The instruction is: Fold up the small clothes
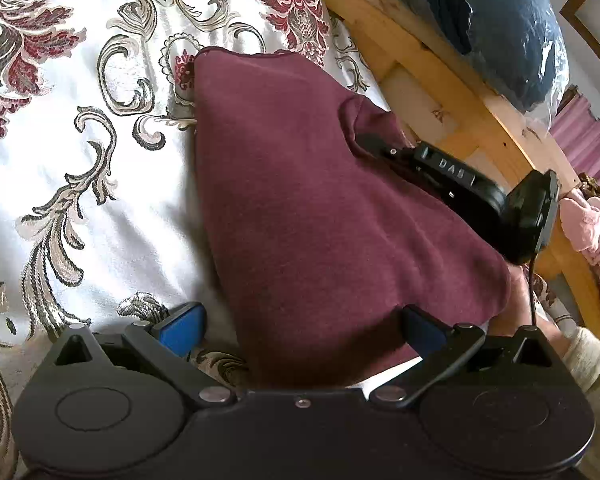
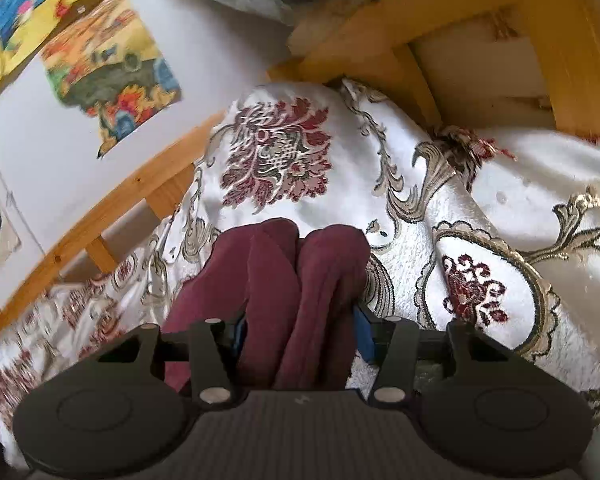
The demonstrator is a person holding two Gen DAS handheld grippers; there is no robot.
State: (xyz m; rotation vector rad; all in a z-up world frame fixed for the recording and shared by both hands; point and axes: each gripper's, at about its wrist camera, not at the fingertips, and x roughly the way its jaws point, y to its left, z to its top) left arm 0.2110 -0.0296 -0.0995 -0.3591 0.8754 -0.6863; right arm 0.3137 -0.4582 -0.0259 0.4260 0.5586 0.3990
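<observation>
A maroon garment (image 1: 300, 208) lies on a white bedspread with a red and gold floral pattern (image 1: 80, 140). My left gripper (image 1: 300, 328) is open, its blue pads (image 1: 184, 326) spread wide; the near hem of the garment lies between them. My right gripper (image 1: 384, 148) shows at the garment's far right corner in the left wrist view, with cloth bunched over its tip. In the right wrist view my right gripper (image 2: 300, 332) is shut on a bunched fold of the maroon garment (image 2: 292, 280), lifted above the bedspread (image 2: 460, 208).
A wooden bed frame (image 1: 440, 92) runs along the right of the bed. A blue bundle in clear plastic (image 1: 500, 20) rests on it. Pink cloth (image 1: 596, 232) lies at far right. A wall with colourful posters (image 2: 108, 72) stands left in the right wrist view.
</observation>
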